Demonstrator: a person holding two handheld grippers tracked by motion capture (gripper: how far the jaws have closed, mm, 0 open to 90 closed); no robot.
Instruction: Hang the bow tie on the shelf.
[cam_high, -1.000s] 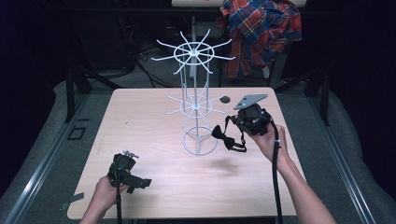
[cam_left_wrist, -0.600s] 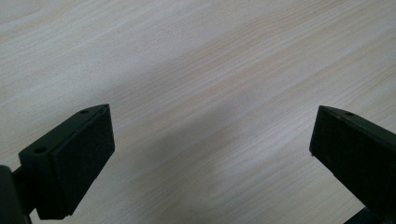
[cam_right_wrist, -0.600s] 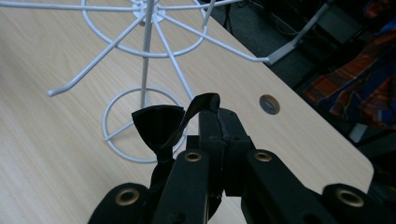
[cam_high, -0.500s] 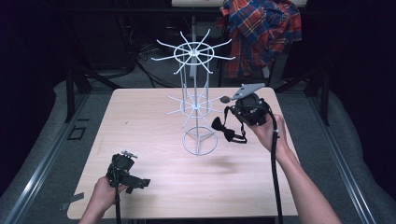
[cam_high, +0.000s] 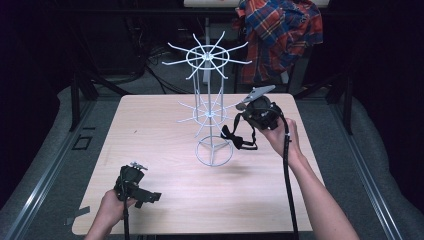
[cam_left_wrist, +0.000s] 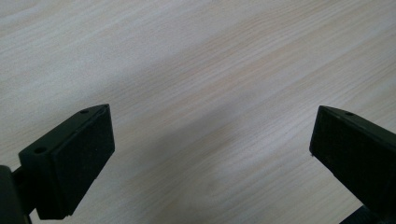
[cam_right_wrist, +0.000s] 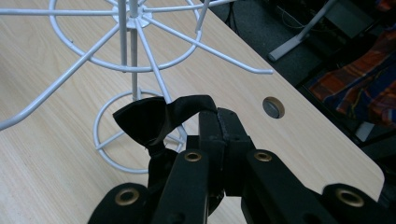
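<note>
Pale wood table (cam_high: 165, 200) carries the work. Nearest, the left gripper (cam_high: 134, 186) sits low at the near edge, jaws spread wide over bare wood. Farther in, the right gripper (cam_high: 246, 120) is raised, jaws pressed together on a black bow tie (cam_right_wrist: 156, 120) just beside the white wire rack (cam_high: 210, 105). Beyond the table hangs a plaid shirt (cam_high: 280, 35).
</note>
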